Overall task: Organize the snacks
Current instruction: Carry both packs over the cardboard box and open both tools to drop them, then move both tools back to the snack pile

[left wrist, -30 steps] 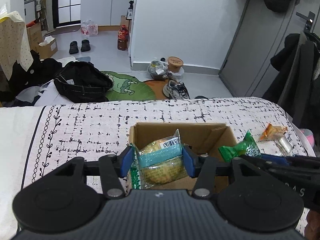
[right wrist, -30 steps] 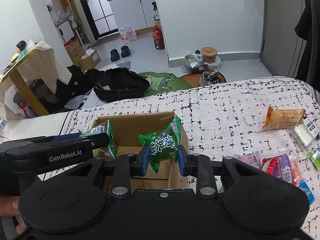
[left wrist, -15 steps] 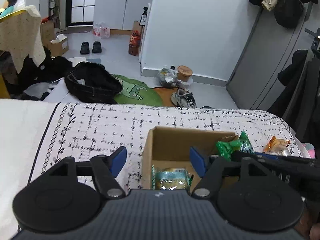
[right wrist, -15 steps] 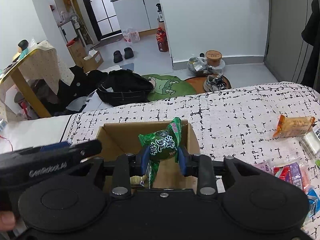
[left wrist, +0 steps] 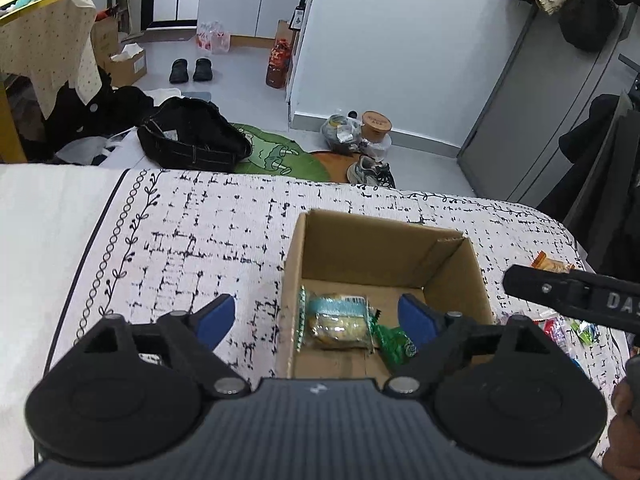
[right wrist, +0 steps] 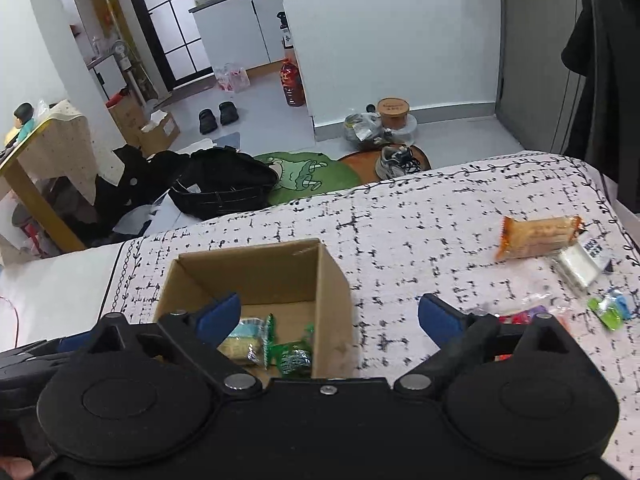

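An open cardboard box (left wrist: 360, 236) (right wrist: 256, 260) sits on the patterned cloth. On its floor lie a teal-banded pastry packet (left wrist: 338, 320) (right wrist: 244, 338) and a green snack bag (left wrist: 394, 340) (right wrist: 294, 356). My left gripper (left wrist: 318, 316) hovers over the box's near left wall, its jaws opening, holding nothing. My right gripper (right wrist: 330, 314) hangs above the box's near right corner, jaws also opening and empty. To the right on the cloth lie an orange packet (right wrist: 536, 236), a clear packet (right wrist: 578, 262), a small green-blue sweet (right wrist: 610, 310) and red-purple packets (right wrist: 524, 314).
The cloth (left wrist: 192, 240) ends at the far edge, beyond which is the floor with a black bag (left wrist: 192, 136), a green rug (left wrist: 276, 156) and shoes (left wrist: 370, 170). The right gripper's body (left wrist: 572, 288) reaches in at the right of the left wrist view.
Both grippers have opened. The pastry packet dropped from the left one and the green bag from the right one; both now lie in the box. Both hands have pulled back slightly.
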The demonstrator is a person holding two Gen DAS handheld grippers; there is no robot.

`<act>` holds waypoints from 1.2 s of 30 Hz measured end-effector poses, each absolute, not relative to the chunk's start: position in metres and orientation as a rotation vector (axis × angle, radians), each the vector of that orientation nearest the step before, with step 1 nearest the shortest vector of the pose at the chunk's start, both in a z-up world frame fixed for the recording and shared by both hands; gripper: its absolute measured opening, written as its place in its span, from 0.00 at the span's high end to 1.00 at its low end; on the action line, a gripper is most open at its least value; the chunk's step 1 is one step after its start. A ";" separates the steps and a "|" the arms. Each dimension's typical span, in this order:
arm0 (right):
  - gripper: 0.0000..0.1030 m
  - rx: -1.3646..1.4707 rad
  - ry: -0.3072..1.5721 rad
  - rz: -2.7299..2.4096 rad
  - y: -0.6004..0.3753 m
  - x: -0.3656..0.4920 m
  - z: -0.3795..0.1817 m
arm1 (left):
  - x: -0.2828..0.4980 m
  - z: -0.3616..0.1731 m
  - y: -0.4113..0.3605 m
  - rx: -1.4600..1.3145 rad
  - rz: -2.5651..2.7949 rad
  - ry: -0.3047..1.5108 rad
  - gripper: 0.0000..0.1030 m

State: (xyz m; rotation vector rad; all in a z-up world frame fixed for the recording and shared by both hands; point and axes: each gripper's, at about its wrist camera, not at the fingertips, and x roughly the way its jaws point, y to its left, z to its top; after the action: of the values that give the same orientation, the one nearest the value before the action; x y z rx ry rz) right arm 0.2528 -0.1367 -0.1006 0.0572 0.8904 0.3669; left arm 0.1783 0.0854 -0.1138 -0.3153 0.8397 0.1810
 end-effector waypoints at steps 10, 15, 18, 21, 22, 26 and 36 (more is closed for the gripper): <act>0.00 0.055 0.882 0.324 -0.169 0.241 -0.097 | 0.174 -0.108 0.057 -0.280 0.124 0.839 0.00; 0.00 0.041 0.881 0.306 -0.187 0.236 -0.095 | 0.174 -0.106 0.037 -0.251 0.062 0.844 0.00; 0.00 0.024 0.876 0.280 -0.199 0.231 -0.095 | 0.174 -0.105 0.024 -0.230 0.014 0.838 0.00; 0.00 0.024 0.869 0.249 -0.214 0.228 -0.093 | 0.174 -0.104 0.011 -0.210 -0.022 0.839 0.00; 0.00 0.029 0.868 0.235 -0.220 0.227 -0.092 | 0.175 -0.103 0.006 -0.197 -0.030 0.839 0.00; 0.00 0.034 0.871 0.202 -0.241 0.222 -0.095 | 0.175 -0.102 -0.012 -0.157 -0.070 0.839 0.00; 0.00 0.037 0.885 0.127 -0.279 0.212 -0.104 | 0.181 -0.103 -0.051 -0.119 -0.157 0.872 0.00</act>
State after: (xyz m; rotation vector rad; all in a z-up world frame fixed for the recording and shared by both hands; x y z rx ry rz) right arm 0.2119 -0.2793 -0.1041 0.0374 0.8854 0.1266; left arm 0.1808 -0.0513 -0.1031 -0.1193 0.8723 -0.1570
